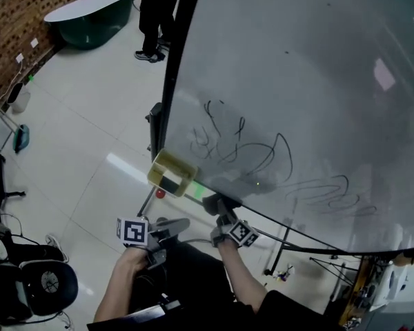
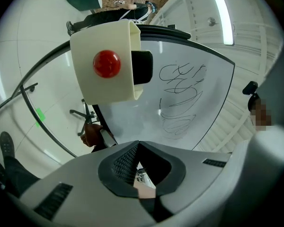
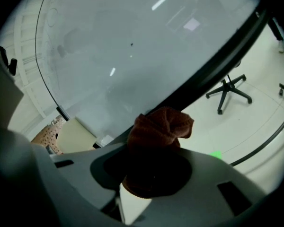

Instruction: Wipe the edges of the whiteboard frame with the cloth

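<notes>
The whiteboard [image 1: 310, 81] bears black scribbles and has a black frame [image 1: 170, 81]. My right gripper [image 1: 219, 207] is shut on a dark red-brown cloth [image 3: 158, 132]. In the right gripper view the cloth's bunched top touches the frame's bottom edge [image 3: 206, 77]. Near the board's lower left corner, the cloth [image 1: 212, 201] shows only as a dark lump in the head view. My left gripper [image 1: 171, 226] hangs just below that corner, shut and holding nothing, and in its own view the jaws [image 2: 138, 145] meet in a point. A cream box [image 2: 106, 63] with a red knob sits on the frame corner.
A black block [image 2: 143, 67] sticks out of the cream box [image 1: 171, 172]. A dark green tub [image 1: 90, 16] and a standing person [image 1: 155, 19] are at the far left. An office chair [image 1: 45, 281] stands at my lower left, another chair base [image 3: 228, 91] beyond the frame.
</notes>
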### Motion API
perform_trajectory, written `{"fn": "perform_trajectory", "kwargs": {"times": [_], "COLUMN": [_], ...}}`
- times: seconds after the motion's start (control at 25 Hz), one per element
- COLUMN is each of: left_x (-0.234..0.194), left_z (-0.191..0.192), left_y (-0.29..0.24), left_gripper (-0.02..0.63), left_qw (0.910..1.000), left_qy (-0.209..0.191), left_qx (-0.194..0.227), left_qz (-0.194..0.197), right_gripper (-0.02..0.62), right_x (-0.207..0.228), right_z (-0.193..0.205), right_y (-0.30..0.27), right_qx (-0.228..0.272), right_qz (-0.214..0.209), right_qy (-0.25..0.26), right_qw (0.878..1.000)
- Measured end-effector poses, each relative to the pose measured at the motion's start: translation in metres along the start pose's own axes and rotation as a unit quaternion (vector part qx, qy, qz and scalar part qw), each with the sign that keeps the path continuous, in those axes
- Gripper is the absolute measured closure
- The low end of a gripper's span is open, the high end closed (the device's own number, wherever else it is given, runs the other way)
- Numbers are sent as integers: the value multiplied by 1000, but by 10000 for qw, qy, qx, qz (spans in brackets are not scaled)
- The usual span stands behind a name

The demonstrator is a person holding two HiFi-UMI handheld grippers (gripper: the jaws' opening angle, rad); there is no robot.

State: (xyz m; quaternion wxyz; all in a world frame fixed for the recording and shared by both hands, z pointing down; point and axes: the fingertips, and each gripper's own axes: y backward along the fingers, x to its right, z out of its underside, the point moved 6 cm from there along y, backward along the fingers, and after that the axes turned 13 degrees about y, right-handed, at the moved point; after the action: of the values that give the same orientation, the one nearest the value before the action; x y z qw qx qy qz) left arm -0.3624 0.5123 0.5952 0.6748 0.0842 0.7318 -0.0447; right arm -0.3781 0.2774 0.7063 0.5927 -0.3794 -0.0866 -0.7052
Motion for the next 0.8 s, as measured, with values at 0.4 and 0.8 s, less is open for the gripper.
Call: {"fn": "perform_trajectory", "kwargs": {"times": [0.4,0.8], "left_x": [7,7], "left_z": [-33,-63], "left_y": [1,28], "left_gripper": [618,618], "left_qw": [9973,9862], "left_qy": [-266,-271], "left_qx": [-603,-1624], "left_qz": [-309,-153], "right_gripper": [479,479], "right_x": [-16,-22], "right_z": [11,25], "right_y": [-20,-35], "right_qx": [-2,375], "right_qz": [-291,534], "right_qy": [160,105], "right_qw": [9994,9978]}}
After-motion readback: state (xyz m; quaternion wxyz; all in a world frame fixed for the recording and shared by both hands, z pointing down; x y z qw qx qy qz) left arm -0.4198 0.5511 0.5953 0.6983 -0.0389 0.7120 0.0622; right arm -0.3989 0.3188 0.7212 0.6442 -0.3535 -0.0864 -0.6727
